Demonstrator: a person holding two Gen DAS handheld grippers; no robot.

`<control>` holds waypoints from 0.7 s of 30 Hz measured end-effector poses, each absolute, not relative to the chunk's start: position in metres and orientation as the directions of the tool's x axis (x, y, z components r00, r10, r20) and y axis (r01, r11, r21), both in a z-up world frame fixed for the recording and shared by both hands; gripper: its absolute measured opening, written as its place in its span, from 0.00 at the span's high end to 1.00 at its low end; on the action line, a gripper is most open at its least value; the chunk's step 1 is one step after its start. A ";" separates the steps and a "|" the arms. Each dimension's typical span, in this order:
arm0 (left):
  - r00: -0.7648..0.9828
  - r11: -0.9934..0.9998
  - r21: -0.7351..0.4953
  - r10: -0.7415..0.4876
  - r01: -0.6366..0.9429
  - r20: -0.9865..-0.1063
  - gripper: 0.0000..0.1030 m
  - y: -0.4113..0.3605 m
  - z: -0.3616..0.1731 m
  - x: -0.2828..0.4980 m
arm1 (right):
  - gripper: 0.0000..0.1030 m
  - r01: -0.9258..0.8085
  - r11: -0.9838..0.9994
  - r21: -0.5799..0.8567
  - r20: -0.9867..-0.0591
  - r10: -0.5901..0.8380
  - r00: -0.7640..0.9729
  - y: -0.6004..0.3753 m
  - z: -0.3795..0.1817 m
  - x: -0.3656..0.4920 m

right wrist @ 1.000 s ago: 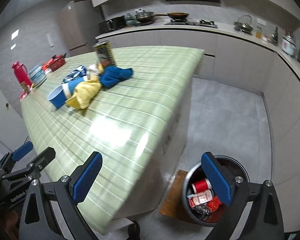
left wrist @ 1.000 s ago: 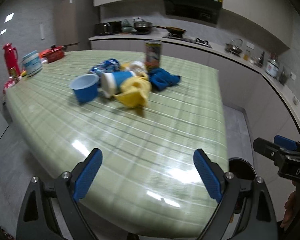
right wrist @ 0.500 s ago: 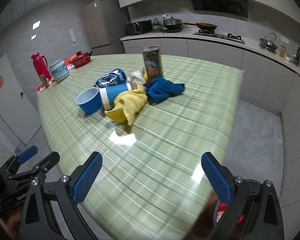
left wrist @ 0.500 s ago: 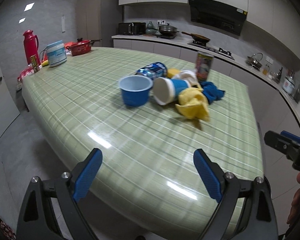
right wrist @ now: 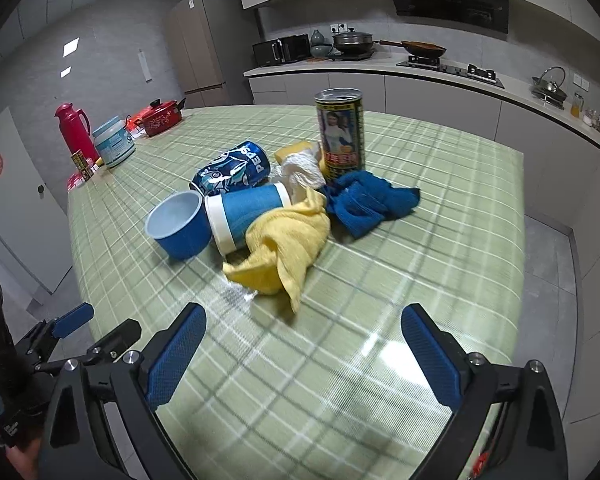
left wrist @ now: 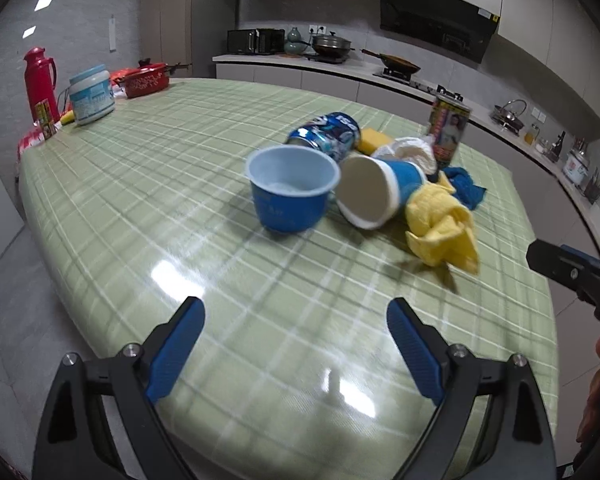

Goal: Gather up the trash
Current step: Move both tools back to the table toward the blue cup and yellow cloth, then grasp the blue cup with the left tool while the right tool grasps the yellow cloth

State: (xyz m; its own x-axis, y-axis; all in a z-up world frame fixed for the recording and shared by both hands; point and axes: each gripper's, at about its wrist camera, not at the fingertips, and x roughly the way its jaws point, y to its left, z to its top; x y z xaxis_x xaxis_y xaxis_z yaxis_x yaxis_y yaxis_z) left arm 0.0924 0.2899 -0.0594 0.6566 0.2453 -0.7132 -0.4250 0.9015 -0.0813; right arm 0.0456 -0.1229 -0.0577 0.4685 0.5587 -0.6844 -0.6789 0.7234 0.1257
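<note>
Both my tools are empty w/ jaws spread wide: left gripper (left wrist: 296, 332) and right gripper (right wrist: 304, 344) hang over the near edge of the green plaid table (right wrist: 440, 208), trash pile sitting mid-frame, well apart from either. Going left to right in the right wrist view: the blue plastic cup (right wrist: 178, 226) stands upright, touching the tipped paper cup (right wrist: 246, 216) next to it, so if I clip its rim w/ one pad it prob. skids or knocks the paper cup rolling. The Pepsi can (right wrist: 232, 170) lies on its side just behind; a nudge could send it rolling off toward the far left edge. The yellow cloth (right wrist: 286, 248) drapes over the paper cup's end, so grabbing the cup could drag the cloth along, and I judge cloths aren't trash. The white crumpled tissue (right wrist: 300, 172) is wedged between can and cloths, soft, easy to miss. The tall printed can (right wrist: 340, 132) stands upright at the back beside the blue cloth (right wrist: 366, 202); reaching past w/ wide jaws may topple it. Can't tell if any can still has liquid.
</note>
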 end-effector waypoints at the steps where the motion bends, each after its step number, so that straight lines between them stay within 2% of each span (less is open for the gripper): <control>1: 0.657 0.903 -0.081 0.242 -0.421 -0.713 0.10 0.294 -0.060 0.096 | 0.04 -0.678 0.724 0.126 -0.687 0.557 0.467 -0.118 -0.059 0.048; 11: 0.661 0.914 -0.103 0.203 -0.393 -0.722 0.10 0.335 -0.073 0.140 | 0.10 -0.669 0.731 0.135 -0.720 0.536 0.440 -0.069 -0.079 0.077; 21: 0.653 0.931 -0.130 0.136 -0.342 -0.745 0.14 0.355 -0.083 0.179 | 0.15 -0.641 0.759 0.114 -0.761 0.481 0.434 -0.036 -0.103 0.106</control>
State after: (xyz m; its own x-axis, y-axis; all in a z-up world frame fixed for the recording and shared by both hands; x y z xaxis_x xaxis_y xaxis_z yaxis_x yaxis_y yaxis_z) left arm 0.1786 0.3550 -0.0827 0.6530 0.1358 -0.7451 -0.3415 0.9309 -0.1296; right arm 0.1060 -0.0359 -0.1033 0.4344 0.4813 -0.7614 -0.6411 0.7589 0.1139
